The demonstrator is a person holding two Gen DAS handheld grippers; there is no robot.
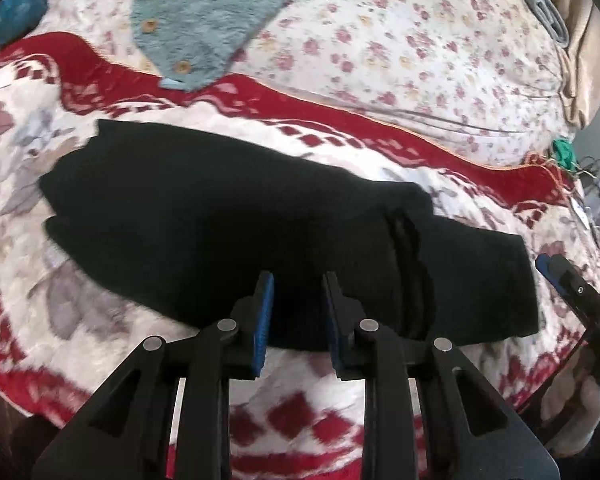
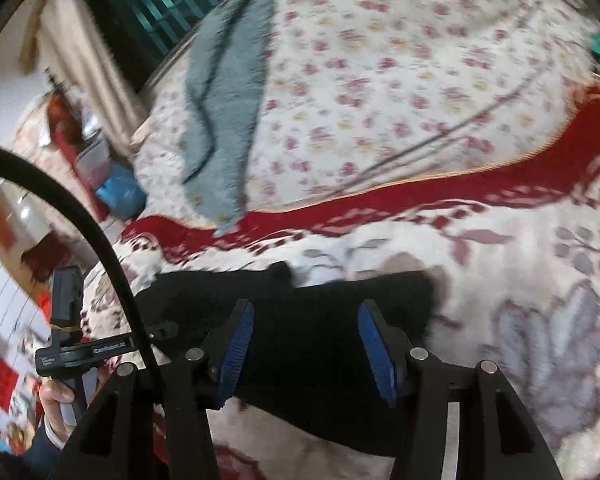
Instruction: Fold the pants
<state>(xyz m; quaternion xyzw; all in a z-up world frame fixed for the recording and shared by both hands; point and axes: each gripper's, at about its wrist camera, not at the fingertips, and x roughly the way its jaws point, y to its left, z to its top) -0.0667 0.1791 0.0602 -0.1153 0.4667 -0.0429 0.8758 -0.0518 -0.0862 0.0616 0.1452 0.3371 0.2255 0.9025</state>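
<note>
The black pants [image 1: 260, 232] lie folded in a long band on the red and white flowered blanket [image 1: 40, 312]. My left gripper [image 1: 298, 284] is open and empty, its blue pads just above the pants' near edge. My right gripper [image 2: 306, 316] is open and empty, hovering over one end of the pants [image 2: 308, 344]. The right gripper also shows at the right edge of the left wrist view [image 1: 572, 292], beside the pants' right end. The left gripper shows at the left of the right wrist view [image 2: 76, 344], held in a hand.
A teal fleece garment with buttons [image 1: 212, 12] lies on the flowered quilt [image 1: 420, 48] beyond the blanket. A black cable [image 2: 100, 248] arcs across the left of the right wrist view. Furniture and clutter stand beside the bed [image 2: 80, 140].
</note>
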